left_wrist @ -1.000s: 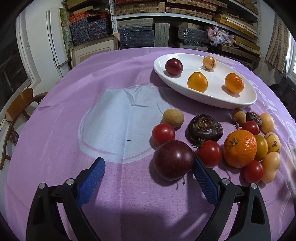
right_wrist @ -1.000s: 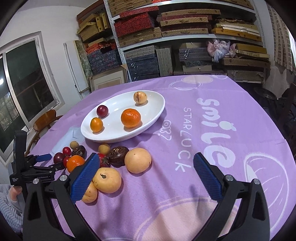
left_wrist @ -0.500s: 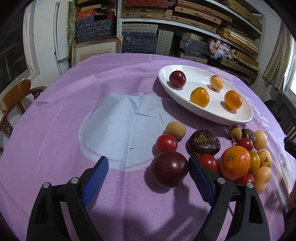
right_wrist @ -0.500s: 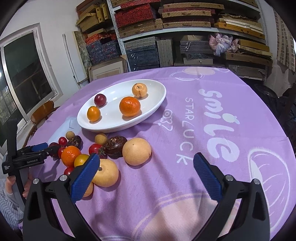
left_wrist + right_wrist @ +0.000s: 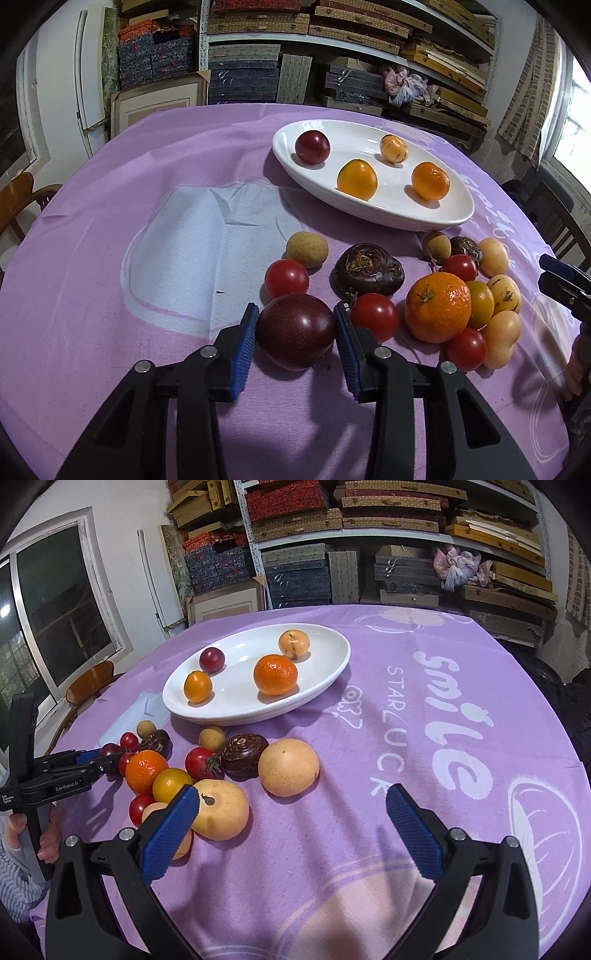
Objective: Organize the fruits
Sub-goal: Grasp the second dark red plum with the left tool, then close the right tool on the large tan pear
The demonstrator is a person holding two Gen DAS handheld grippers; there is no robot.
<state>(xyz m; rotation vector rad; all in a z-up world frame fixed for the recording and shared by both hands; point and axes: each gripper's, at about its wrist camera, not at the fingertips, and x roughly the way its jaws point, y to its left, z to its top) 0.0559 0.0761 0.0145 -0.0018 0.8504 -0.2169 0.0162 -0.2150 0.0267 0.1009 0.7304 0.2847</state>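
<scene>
Left wrist view, step: as jaws close, left gripper (image 5: pixel 295 341) brackets dark plum (image 5: pixel 296 331) on purple cloth (image 5: pixel 92 295), blue pads (image 5: pixel 245 347) at both flanks, seemingly touching; grasp step, judged.
Next move: likely a firm squeeze, then a lift clear of neighbouring cherry tomato (image 5: pixel 373 316).
White dish (image 5: pixel 436 218): four fruits inside.
Right wrist view, tongs: right gripper (image 5: pixel 290 825) wide apart, empty, above cloth beside pale pear (image 5: pixel 221 808).
Dish contents: same four.

Dark purple plum (image 5: pixel 295 330) on purple cloth, betw. blue fingers (image 5: pixel 243 350), beside cherry tomatoes (image 5: pixel 373 316).
</scene>
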